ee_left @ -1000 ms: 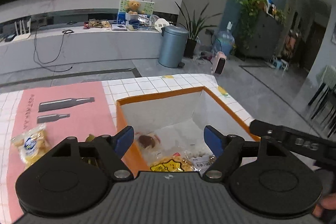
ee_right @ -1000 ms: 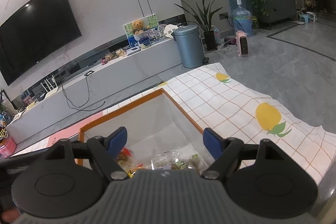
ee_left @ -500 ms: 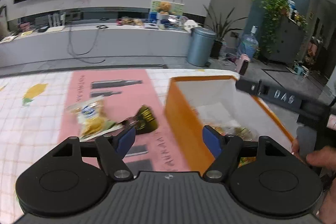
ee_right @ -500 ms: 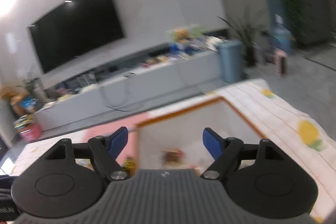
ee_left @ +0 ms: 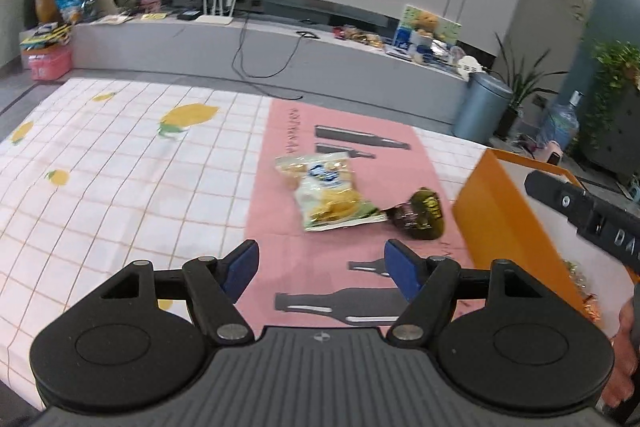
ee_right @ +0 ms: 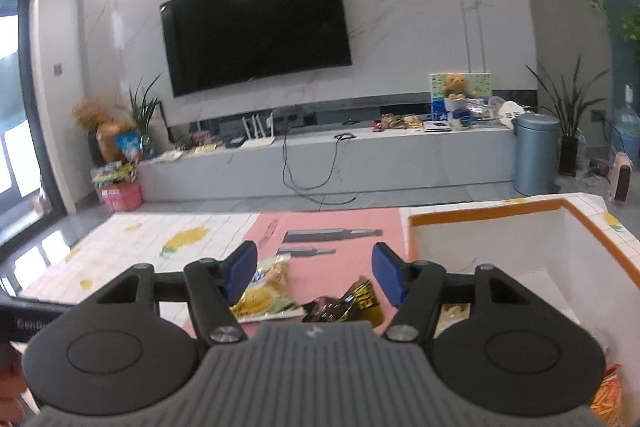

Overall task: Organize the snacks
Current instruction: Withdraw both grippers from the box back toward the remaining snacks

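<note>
left gripper (ee_left: 320,267) wide and empty, right gripper (ee_right: 312,267) closing on nothing, chip bag (ee_left: 328,197) beside orange box (ee_left: 504,227)

Home living room: wall television (ee_right: 256,27), media bench (ee_right: 320,159), houseplants (ee_right: 568,107).

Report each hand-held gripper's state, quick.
Left hand-held gripper: open, holding nothing.
Right hand-held gripper: jaws closing, nothing gripped; the chip bag and dark packet lie on the table beyond its fingers.
</note>
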Demonstrator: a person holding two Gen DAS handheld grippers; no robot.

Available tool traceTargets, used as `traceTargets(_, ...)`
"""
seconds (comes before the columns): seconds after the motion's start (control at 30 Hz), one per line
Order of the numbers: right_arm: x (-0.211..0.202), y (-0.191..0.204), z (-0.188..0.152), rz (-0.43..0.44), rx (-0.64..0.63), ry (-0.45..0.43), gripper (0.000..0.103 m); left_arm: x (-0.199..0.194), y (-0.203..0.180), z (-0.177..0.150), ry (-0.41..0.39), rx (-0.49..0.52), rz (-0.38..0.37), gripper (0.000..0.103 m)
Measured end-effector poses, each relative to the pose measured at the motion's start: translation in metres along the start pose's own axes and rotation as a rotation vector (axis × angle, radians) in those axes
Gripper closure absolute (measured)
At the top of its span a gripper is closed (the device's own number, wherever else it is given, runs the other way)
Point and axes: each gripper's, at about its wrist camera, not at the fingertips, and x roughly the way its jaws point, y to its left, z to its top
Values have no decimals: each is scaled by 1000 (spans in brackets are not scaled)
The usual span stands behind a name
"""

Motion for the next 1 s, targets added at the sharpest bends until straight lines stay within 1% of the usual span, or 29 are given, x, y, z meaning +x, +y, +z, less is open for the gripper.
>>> traceTargets(0.13, 15, 23, -12, -12, -88, 38, 43, 5, 13, -5, 20, -22, -5, 19)
traceTargets(0.23, 29, 37, -25, -87, -194, 68, 44, 14, 19, -9, 41, -41, 9, 19)
traceTargets(0.3, 38, 44, -35, -130, -269, 93, 44, 20, 21, -9, 61, -50, 3, 19)
traceTargets(0.37, 47, 45, -40, -162, -305, 108, 44, 24, 22, -11, 71, -52, -5, 19)
traceTargets(0.47, 62, 46, -50, -209, -353, 139, 44, 30, 21, -12, 83, -26, 14, 19)
traceTargets(0.57, 77, 48, -58, -253, -447, 158, 44, 38, 19, -13, 109, 1, 66, 20)
traceTargets(0.7, 91, 46, -66, -299, -501, 182, 44, 48, 18, -10, 149, 15, 64, 20)
traceTargets(0.77, 100, 46, -68, -311, -516, 199, 44, 52, 15, -8, 147, 44, 66, 20)
traceTargets(0.8, 103, 48, -69, -310, -534, 209, 43, 54, 14, -8, 144, 59, 75, 20)
traceTargets(0.87, 111, 49, -70, -311, -575, 223, 32, 60, 11, -7, 142, 93, 103, 21)
traceTargets(0.93, 116, 49, -70, -310, -580, 226, 29, 66, 10, -5, 150, 109, 122, 21)
traceTargets(1.0, 121, 46, -68, -306, -564, 236, 28, 72, 12, -2, 166, 112, 124, 21)
